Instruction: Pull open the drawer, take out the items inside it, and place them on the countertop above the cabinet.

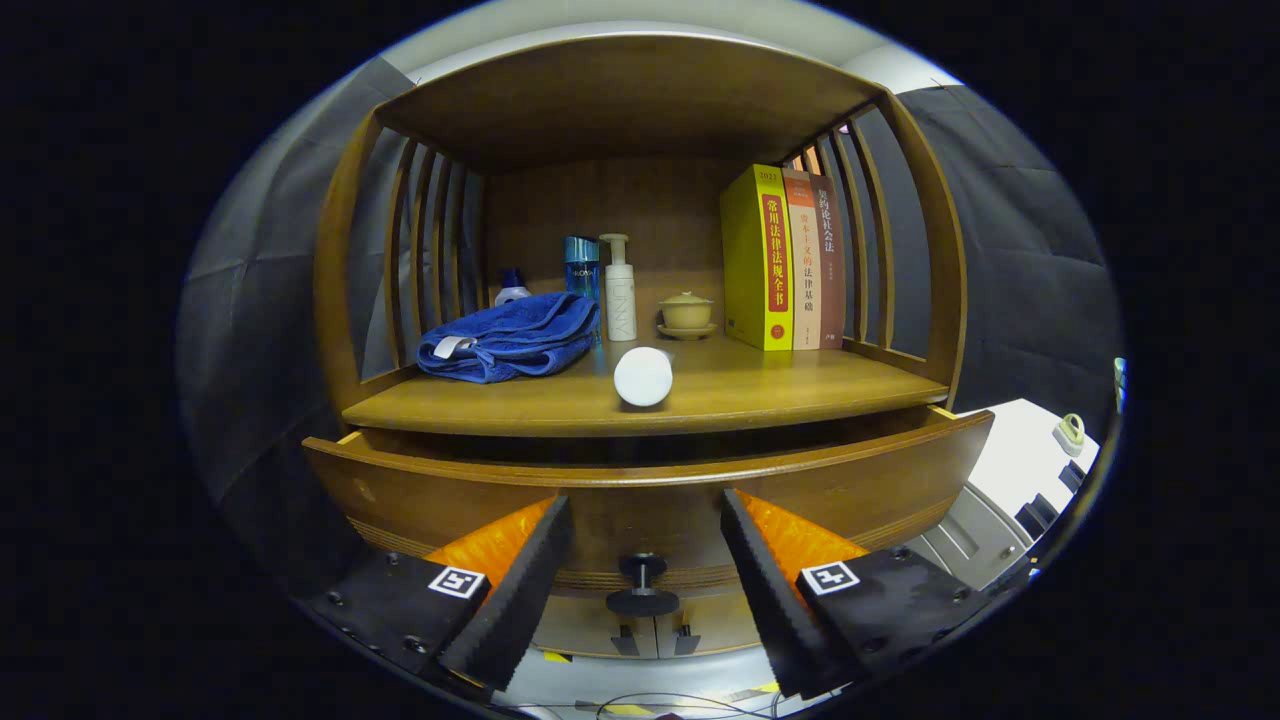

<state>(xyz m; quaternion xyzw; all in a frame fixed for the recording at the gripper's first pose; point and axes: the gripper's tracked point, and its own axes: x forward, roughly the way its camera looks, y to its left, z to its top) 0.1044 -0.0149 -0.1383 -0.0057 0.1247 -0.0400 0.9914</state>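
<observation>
Gripper (645,580) w/ fingers wide apart, holding nothing, astride drawer knob (642,585); drawer (420,490) pulled out; white cylinder (643,376) on countertop (800,395) above knob.

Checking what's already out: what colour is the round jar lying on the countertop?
White, seen in the gripper view: jar on the countertop beyond the open tool.

Dim, warm light from above, sharp centre, strong fisheye bending and darkening toward the edges

Brown wooden drawer (640,490) with a black knob (642,585); blue towel (510,337), white cylinder (643,376), yellow book (757,258); black, orange-backed gripper (645,585) fingers spread apart.
</observation>
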